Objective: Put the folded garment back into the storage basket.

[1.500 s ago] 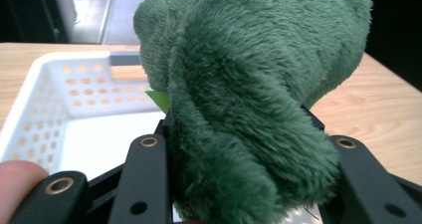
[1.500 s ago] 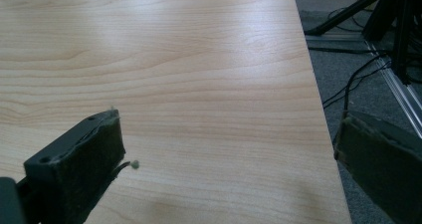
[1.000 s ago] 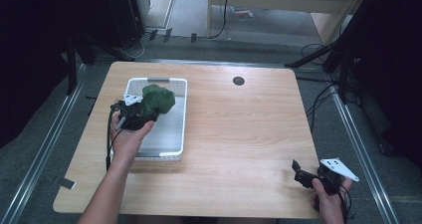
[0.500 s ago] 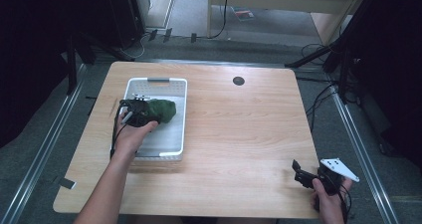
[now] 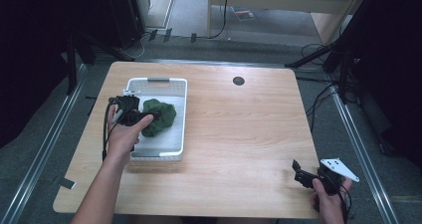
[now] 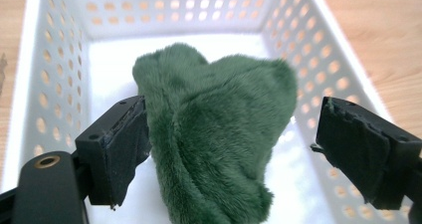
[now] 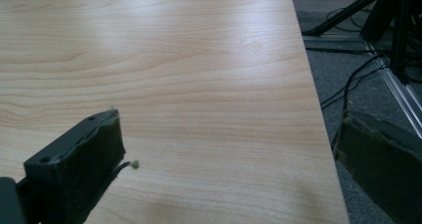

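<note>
A green plush cloth lies crumpled in the white perforated basket on the left of the wooden table. My left gripper hovers at the cloth's left side. In the left gripper view the cloth sits between the jaws, which have just been opening. The left pad brushes the fur and the right pad stands apart from it, so the left gripper is open. My right gripper rests open at the table's near right corner, and the right gripper view has nothing between its jaws.
The basket's walls surround the cloth on all sides. A small dark round hole sits in the tabletop near its far edge. Cables and stand legs lie on the floor beyond the table's right edge.
The green cloth has come down from above the basket's far end and now rests inside it. The left jaws have spread apart off it. The right hand has kept still.
</note>
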### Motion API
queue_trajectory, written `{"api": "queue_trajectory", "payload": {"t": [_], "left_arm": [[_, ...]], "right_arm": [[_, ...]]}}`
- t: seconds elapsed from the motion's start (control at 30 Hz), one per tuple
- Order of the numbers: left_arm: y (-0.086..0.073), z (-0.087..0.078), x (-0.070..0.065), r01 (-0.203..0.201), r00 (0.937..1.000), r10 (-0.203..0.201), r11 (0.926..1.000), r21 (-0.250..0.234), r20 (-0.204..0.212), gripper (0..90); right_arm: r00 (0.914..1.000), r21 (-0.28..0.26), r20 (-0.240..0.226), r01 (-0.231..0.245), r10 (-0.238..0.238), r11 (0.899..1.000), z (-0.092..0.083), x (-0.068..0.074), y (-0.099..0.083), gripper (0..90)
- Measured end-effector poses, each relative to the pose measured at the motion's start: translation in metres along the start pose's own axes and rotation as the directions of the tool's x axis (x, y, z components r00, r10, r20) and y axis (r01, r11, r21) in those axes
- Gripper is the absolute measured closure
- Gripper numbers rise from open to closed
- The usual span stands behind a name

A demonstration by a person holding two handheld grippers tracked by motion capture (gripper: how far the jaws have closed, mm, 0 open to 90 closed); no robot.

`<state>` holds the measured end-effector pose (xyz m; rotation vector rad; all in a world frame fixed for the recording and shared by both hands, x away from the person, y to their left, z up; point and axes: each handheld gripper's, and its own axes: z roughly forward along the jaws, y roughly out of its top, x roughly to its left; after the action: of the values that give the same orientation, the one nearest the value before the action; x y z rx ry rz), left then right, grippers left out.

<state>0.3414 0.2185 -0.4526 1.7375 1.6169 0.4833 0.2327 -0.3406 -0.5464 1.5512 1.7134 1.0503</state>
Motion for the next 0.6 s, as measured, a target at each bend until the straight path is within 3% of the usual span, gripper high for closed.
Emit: {"api": "queue_trajectory", "payload": {"t": [0.07,0.1,0.2,0.23,0.4,0.6], "left_arm": [[-0.001,-0.004,0.001,0.001,1.0,-0.001,0.9997,-0.023,0.005,14.1],[-0.004,-0.013,0.003,0.003,0.9996,-0.001,0.997,-0.077,0.029,13.9],[-0.008,-0.022,0.005,-0.007,0.9989,0.012,0.9936,-0.113,0.045,13.2],[-0.013,-0.029,0.008,-0.007,0.9982,0.016,0.9883,-0.152,0.057,12.5],[-0.027,-0.051,0.02,-0.003,0.9975,0.02,0.9713,-0.238,0.068,11.0],[-0.047,-0.07,0.035,0.007,0.999,0.006,0.9545,-0.298,0.044,10.9]], "right_arm": [[1.0,-0.001,-0.001,0.0,0.0,1.0,0.0,0.0,0.0,0.0],[1.0,0.0,0.001,0.0,0.0,1.0,0.0,0.0,0.0,0.0],[1.0,-0.001,0.0,-0.001,0.001,1.0,0.0,0.0,0.0,0.0],[1.0,-0.001,0.001,-0.002,0.002,1.0,0.0,0.0,0.0,0.0],[1.0,-0.004,0.003,0.001,-0.001,1.0,0.0,0.0,0.0,0.0],[1.0,-0.006,0.009,0.004,-0.004,1.0,0.0,0.0,0.0,0.0]]}}
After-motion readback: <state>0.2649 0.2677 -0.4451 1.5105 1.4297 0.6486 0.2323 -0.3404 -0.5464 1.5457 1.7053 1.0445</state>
